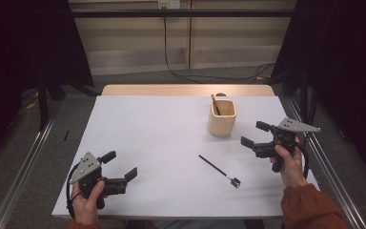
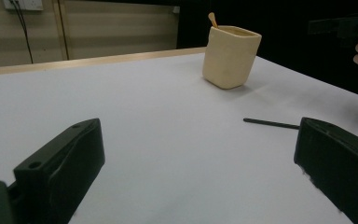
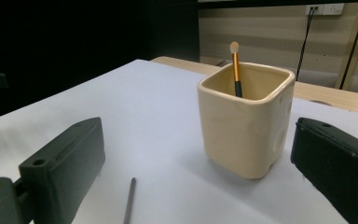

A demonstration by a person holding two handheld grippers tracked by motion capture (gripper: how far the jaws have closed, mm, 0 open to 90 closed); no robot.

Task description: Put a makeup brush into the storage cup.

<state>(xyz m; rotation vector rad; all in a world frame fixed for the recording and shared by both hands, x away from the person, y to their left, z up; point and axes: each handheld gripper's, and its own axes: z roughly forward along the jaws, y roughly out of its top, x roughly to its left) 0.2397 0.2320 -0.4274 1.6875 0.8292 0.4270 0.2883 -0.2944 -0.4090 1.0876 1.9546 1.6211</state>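
Cream cup [image 1: 222, 119] holds one orange-handled brush [image 3: 235, 70] (upright-ish), thin black brush [image 1: 218, 170] lies flat, both grippers [image 1: 122, 165] [image 1: 251, 134] gape empty.

no readable text, no labels, no brand marks, no numbers on any surface

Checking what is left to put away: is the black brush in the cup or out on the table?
Out. The black brush lies flat on the table, apart from the cup.
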